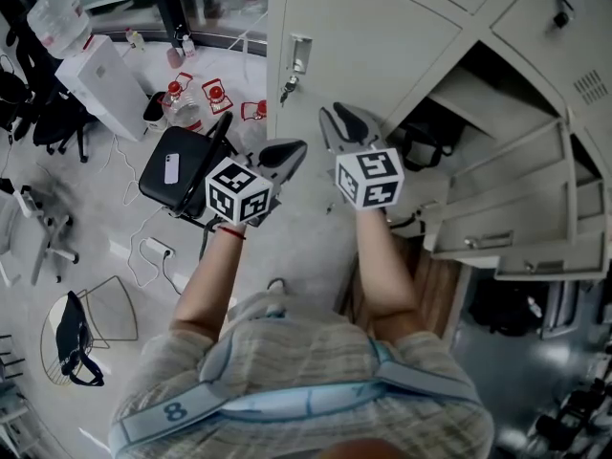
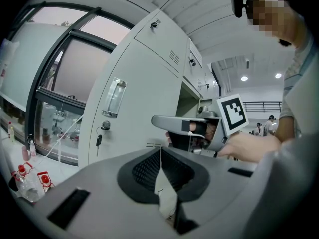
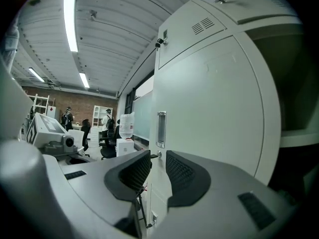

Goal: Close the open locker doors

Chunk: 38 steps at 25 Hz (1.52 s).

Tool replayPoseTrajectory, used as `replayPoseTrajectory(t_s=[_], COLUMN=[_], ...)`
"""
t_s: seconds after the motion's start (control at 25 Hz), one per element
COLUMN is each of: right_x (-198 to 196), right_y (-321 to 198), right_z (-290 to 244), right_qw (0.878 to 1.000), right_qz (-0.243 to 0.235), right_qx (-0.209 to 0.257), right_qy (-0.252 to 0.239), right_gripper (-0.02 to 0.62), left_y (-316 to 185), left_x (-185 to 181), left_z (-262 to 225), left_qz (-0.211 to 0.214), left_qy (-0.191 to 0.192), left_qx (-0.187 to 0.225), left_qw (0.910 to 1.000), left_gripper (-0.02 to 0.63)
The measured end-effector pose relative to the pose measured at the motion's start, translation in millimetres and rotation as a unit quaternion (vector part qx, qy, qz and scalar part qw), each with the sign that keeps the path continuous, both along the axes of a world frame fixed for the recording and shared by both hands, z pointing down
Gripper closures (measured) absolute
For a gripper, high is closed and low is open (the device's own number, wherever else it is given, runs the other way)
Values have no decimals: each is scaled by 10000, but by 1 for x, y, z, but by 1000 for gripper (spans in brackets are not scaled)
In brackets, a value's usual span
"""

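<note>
Approach step. Left gripper is clenched on nothing; right gripper jaws stand slightly apart, empty. Open doors lie right of the right fingertips, untouched. Next move calls for swinging right and pushing one shut.

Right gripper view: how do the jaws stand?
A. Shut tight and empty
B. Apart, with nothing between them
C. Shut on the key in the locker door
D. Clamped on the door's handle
B: the right gripper shows a clear gap between its jaws, and only the closed locker door appears through it, further off.
</note>
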State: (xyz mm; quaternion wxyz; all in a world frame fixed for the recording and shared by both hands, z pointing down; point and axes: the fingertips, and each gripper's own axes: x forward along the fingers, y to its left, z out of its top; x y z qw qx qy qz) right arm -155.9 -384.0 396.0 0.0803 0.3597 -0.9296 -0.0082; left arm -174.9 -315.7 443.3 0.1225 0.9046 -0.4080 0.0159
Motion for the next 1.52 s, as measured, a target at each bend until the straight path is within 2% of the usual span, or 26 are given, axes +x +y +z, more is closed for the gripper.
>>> replayPoseTrajectory(t_s=[0.4,0.8,1.52], right_x=[48,109,213], right_y=[28,57,129], right_z=[7,6,28], right_qw=[9999,9997,9983], right_qz=[95,194,260], right_qx=[-99,-116,-524], right_qy=[-63,-111,85], right_gripper=[517,517,517], left_y=[11,25,69], left_x=[44,104,215], left_z=[-3,-7,-6], left_qz=[144,310,629], left_qy=[-57,-68,-88], left_qx=[19,3,-141], left_qw=[9999,9995,9979], left_gripper=[603,603,603])
